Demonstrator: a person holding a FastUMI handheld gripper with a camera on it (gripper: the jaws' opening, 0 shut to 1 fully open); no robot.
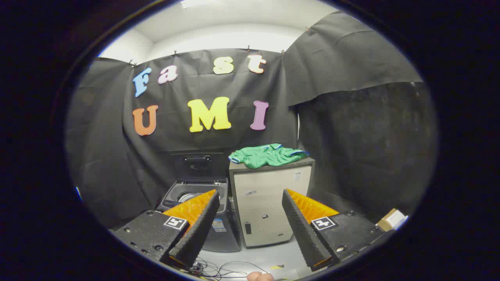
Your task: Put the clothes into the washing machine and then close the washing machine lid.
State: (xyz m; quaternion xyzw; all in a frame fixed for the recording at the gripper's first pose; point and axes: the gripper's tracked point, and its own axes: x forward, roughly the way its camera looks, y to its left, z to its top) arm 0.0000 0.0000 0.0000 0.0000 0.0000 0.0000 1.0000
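Green clothes (267,155) lie on the cabinet (269,203) top, untouched; beside it we see the washing machine (195,195), lid (199,164) up. Our tongs (250,230) gape, empty. Everything remains.

A bright green folded shirt (266,155) with blue-and-white striped trim at collar and cuffs lies on a beige boxy cabinet (269,203) with a dark grey top. Beside it stands a dark grey top-loading washing machine (195,195), its black lid (198,164) raised and a silvery drum inside. The floor (265,257) is pale grey, with thin black cables (218,269) on it. The booth wall is plain black cloth (351,117). A small brown cardboard box (390,219) carries a white label. The gripper (250,222), fingers wide apart, bears black-and-white square markers.
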